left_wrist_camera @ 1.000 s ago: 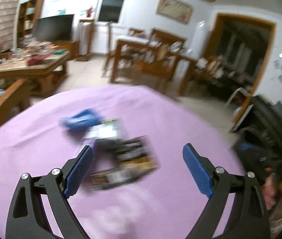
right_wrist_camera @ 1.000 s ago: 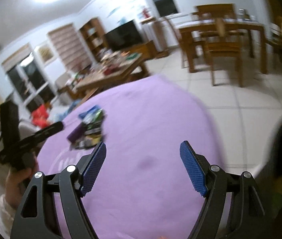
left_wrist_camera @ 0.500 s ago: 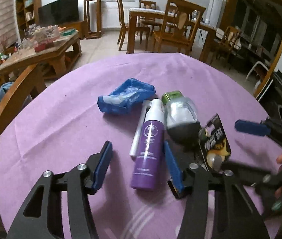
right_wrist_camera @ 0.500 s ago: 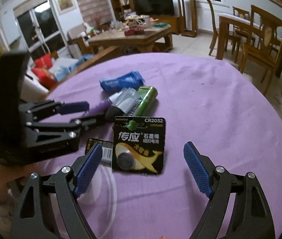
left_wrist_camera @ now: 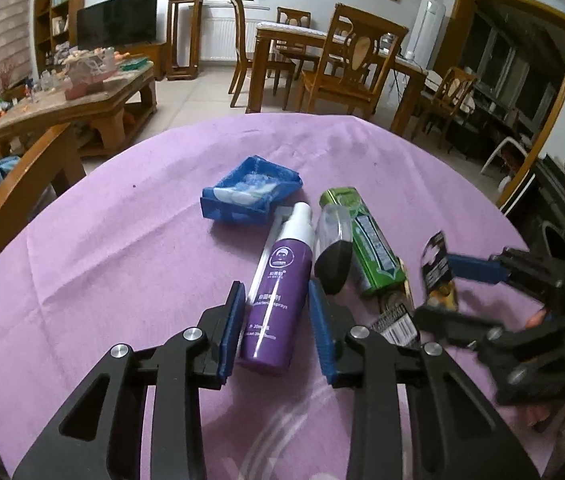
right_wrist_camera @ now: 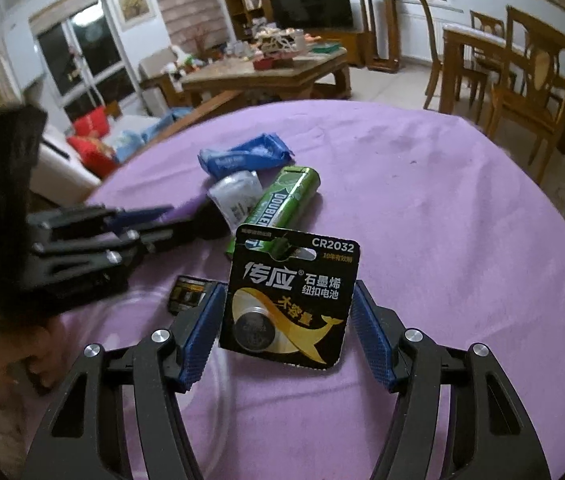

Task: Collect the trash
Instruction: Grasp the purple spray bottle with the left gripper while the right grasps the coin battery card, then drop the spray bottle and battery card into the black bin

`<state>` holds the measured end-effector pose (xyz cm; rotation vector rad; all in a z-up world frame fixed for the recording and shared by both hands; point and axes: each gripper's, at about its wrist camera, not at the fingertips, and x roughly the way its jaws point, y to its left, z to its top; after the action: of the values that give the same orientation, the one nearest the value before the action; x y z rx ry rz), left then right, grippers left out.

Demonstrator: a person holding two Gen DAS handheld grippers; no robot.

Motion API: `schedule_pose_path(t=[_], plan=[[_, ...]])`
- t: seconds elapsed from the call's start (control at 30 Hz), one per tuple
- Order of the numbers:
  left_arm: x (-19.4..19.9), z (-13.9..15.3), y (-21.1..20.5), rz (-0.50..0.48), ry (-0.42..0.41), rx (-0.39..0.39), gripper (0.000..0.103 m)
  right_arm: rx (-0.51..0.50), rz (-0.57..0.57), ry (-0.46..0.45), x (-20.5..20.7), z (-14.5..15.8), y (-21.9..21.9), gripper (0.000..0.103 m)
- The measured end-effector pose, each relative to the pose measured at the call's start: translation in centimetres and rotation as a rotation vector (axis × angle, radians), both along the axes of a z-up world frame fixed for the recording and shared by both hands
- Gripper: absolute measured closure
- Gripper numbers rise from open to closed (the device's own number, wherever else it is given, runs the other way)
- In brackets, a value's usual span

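Two tools closing | left tool (left_wrist_camera: 276, 330) straddles purple spray bottle (left_wrist_camera: 278, 284) on counter (left_wrist_camera: 114, 248), pads not yet pressing | right tool (right_wrist_camera: 286, 336) brackets upright battery card (right_wrist_camera: 292, 300), gaps either side | trash clustered mid-counter, presumably for easy pickup

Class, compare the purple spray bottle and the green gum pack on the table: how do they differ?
The purple spray bottle is round with a white cap; the green gum pack is a flat-sided pack.

The left gripper is closing around the bottle; no gripper is around the gum pack.

A clear packet overlaps the gum pack, not the bottle.

Both lie on their sides on the purple cloth.
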<state>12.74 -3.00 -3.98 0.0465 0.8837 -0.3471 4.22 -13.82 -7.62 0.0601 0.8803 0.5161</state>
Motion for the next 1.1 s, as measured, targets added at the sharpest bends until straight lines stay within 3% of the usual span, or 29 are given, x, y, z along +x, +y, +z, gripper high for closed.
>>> schedule_pose_path(t=[0.13, 0.27, 0.67, 0.9, 1.1], plan=[[-1.5, 0.3, 0.3, -0.006, -0.013, -0.007, 0.078, 0.081, -0.018, -0.016, -1.7, 1.5, -2.6, 0.039], [-2.9, 1.5, 1.3, 0.006, -0.046, -0.061, 0.078, 0.144, -0.050, -0.036, -4.2, 2.8, -5.8, 0.040], [-6.0, 4.2, 1.2, 0.008, -0.088, -0.157, 0.078, 0.215, -0.141, -0.085, -10.3, 4.5, -14.6, 0.039], [-7.4, 7.0, -3.2, -0.067, -0.142, -0.212, 0.078, 0.268, -0.219, -0.140, -13.8, 6.1, -20.7, 0.039], [-7.8, 7.2, -9.5, -0.178, -0.126, -0.281, 0.078, 0.280, -0.331, -0.188, -17.4, 7.0, -27.1, 0.039]])
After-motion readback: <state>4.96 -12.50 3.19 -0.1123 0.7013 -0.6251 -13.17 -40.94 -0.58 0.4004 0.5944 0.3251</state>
